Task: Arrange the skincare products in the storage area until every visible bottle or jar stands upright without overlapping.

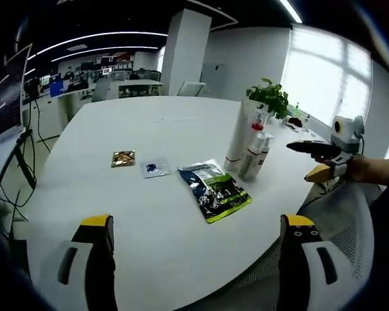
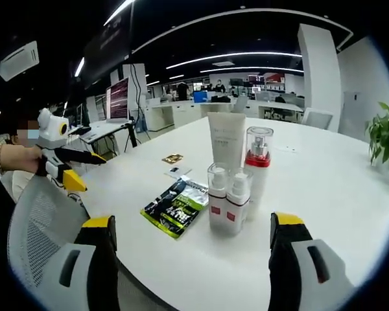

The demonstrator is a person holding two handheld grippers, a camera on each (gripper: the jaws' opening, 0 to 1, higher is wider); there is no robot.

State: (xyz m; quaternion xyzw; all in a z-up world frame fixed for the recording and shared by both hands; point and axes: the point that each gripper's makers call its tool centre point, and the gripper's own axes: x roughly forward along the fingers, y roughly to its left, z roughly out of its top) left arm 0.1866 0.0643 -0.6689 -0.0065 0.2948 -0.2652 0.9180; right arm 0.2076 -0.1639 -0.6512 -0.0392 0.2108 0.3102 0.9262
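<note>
Four skincare products stand upright in a tight cluster on the white table: a tall white tube, a clear pump bottle with a red collar, and two small white bottles with red labels in front. In the left gripper view the cluster is at the right side of the table. My left gripper is open, hanging back from the table's near edge. My right gripper is open too, a short way before the small bottles. Each gripper also appears in the other's view, held by a hand: the right gripper, the left gripper.
A green and black snack packet lies flat beside the cluster. Two small sachets, one gold and one blue and white, lie further along. A potted plant stands behind the products. A grey mesh chair is at the table's edge.
</note>
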